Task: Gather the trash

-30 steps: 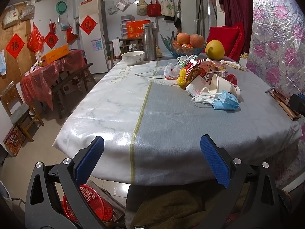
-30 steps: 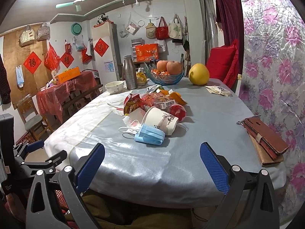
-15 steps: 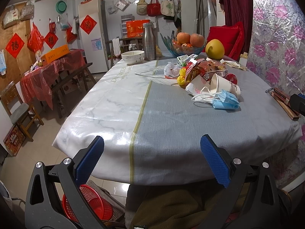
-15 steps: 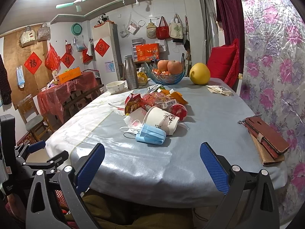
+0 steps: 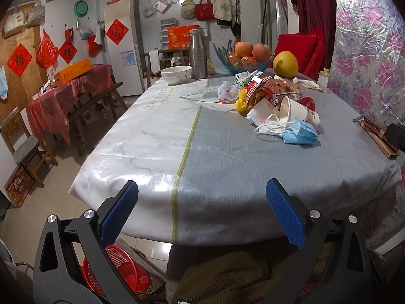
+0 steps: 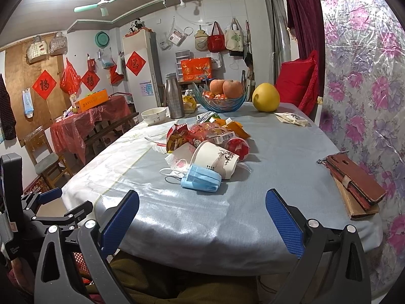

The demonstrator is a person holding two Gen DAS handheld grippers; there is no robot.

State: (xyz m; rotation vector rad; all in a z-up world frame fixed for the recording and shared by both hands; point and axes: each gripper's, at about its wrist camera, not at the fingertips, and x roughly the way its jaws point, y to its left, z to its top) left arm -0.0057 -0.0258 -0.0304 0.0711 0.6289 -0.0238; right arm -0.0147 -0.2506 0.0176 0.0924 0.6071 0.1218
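Trash pile (image 6: 207,147) mid-table (image 6: 291,152), short of fruit bowl (image 6: 222,101). Blue mask (image 6: 202,178) nearest: light, limp; pinch pleated body. Paper cup (image 6: 217,158) behind crushes easily. Left gripper (image 5: 202,210), right gripper (image 6: 202,210) spread, empty.

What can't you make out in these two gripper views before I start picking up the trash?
- Red basket: left wrist view, mostly behind the left gripper; contents unseen.
- Wrappers: right wrist view, overlapping in a pile behind the paper cup; count unclear.
- Face mask: its underside and second ear loop hidden.
- Right gripper: nothing between its fingers; floor below cut off.
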